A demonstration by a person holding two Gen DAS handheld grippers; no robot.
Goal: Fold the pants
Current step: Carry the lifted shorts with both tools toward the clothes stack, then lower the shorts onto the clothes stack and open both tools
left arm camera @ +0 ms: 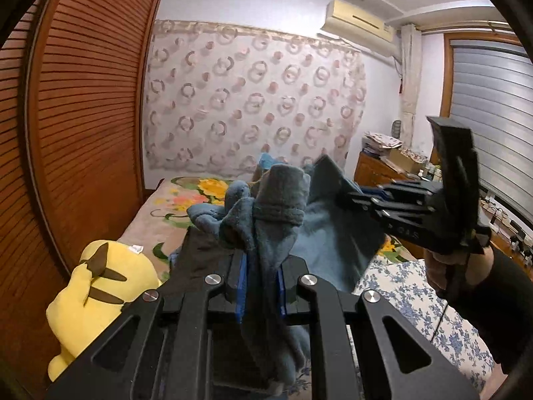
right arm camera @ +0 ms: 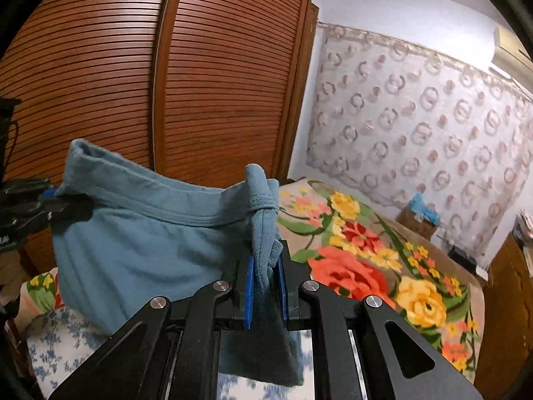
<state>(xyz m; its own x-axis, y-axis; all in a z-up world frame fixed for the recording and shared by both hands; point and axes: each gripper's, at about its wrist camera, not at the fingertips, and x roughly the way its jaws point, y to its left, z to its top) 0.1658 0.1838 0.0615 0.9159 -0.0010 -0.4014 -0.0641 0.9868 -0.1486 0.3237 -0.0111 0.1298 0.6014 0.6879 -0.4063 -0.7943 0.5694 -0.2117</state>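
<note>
One pair of blue-grey fleece pants (right arm camera: 146, 240) hung lifted above the bed, held at two spots on its waistband by the two hand-held grippers. Nearest in the left wrist view, the left gripper (left arm camera: 261, 286) had its blue pads closed almost fully on a bunched fold of the fabric, which rose in a crumpled knot above the jaws and trailed down beneath them. In the right wrist view the right gripper (right arm camera: 266, 286) was likewise pinched nearly closed on the other end of the waistband, a hemmed corner standing up over its fingers. Between the two grips the waistband stretched taut and the body of the pants sagged below it. The right gripper also showed at the right of the left wrist view, its jaws buried in the cloth, carried by one hand (left arm camera: 446, 260) in a dark sleeve.

Under the pants, a blue-flowered white quilt (left arm camera: 416, 300) covered the near edge of the bed. One yellow plush toy (left arm camera: 90, 293) lay at the bed's left edge against the slatted wooden wardrobe (right arm camera: 166, 83). Farther off spread a floral blanket (right arm camera: 366, 266), then a ring-patterned curtain (left arm camera: 253, 100) on the far wall, and one air conditioner (left arm camera: 359, 23) high up
</note>
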